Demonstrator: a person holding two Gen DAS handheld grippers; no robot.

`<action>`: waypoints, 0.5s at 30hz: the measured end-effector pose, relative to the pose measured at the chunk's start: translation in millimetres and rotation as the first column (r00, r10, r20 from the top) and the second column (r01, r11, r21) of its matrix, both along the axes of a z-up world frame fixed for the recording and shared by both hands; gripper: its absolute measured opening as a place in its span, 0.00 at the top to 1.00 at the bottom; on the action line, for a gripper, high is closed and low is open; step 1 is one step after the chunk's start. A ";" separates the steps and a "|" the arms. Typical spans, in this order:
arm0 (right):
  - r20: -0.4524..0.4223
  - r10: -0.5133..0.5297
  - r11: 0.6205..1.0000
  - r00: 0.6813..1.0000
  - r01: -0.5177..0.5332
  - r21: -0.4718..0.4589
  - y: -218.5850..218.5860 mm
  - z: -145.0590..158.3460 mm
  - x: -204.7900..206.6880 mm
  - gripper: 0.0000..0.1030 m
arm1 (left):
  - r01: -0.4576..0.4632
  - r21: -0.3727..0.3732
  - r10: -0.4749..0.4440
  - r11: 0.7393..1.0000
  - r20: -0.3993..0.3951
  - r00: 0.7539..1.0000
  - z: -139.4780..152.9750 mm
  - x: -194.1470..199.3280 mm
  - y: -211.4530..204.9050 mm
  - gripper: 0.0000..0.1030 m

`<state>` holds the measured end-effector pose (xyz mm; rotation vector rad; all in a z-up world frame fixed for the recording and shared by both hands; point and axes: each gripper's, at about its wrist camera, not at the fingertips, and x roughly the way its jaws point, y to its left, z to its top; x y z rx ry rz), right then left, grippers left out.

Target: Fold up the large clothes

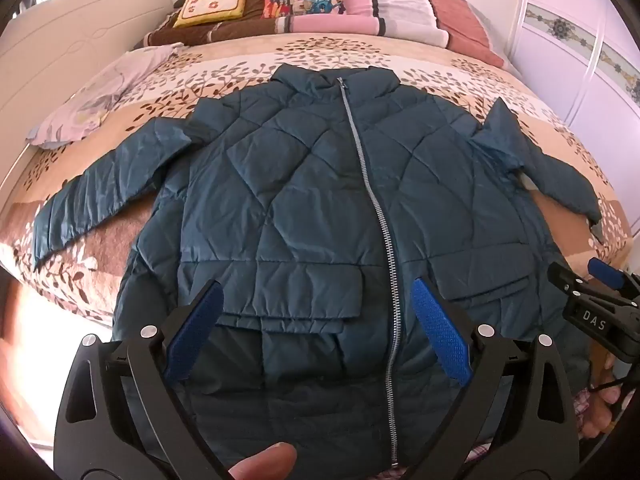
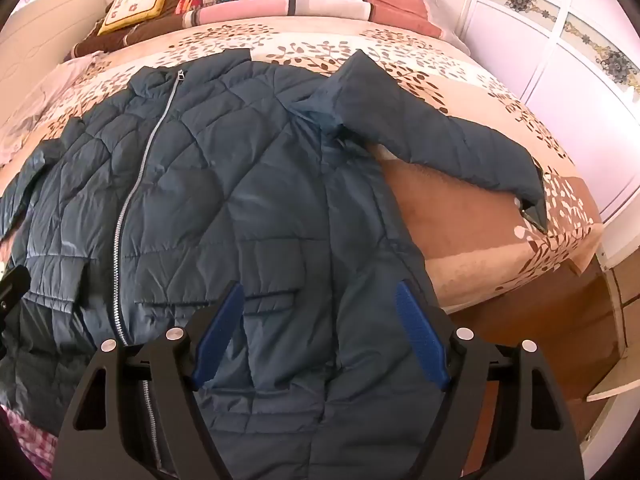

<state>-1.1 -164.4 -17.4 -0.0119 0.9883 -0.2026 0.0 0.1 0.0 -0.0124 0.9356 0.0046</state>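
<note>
A dark teal quilted jacket (image 1: 304,200) lies face up on the bed, zipped, collar far from me, both sleeves spread out to the sides. It also shows in the right wrist view (image 2: 224,184). My left gripper (image 1: 318,292) is open above the jacket's lower front, straddling the left pocket and the zipper (image 1: 372,200). My right gripper (image 2: 320,292) is open above the jacket's lower right side by the right pocket. The right gripper also shows at the right edge of the left wrist view (image 1: 600,300). The jacket's hem hangs over the bed's near edge.
The bed (image 1: 420,60) has a beige leaf-print cover. Pillows and cushions (image 1: 320,4) line the far end, and a pale pillow (image 1: 100,96) lies at the left. A white wardrobe (image 2: 560,60) stands at the right. Wooden floor (image 2: 540,340) is beside the bed.
</note>
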 end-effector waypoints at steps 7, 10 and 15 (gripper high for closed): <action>0.005 -0.004 1.000 1.000 0.004 -0.002 0.7 0.5 -1.3 0.26 | -0.001 0.001 0.001 1.000 0.001 1.000 0.3 -0.4 -0.5 0.08; -0.002 0.000 1.000 1.000 0.000 0.003 0.0 -1.5 -0.1 0.26 | -0.001 0.000 0.001 1.000 0.002 1.000 0.8 -1.4 -1.1 0.08; -0.003 0.000 1.000 1.000 0.000 0.003 0.3 -2.3 -0.2 0.26 | -0.001 -0.001 0.001 1.000 -0.004 1.000 -0.2 0.1 -0.3 0.08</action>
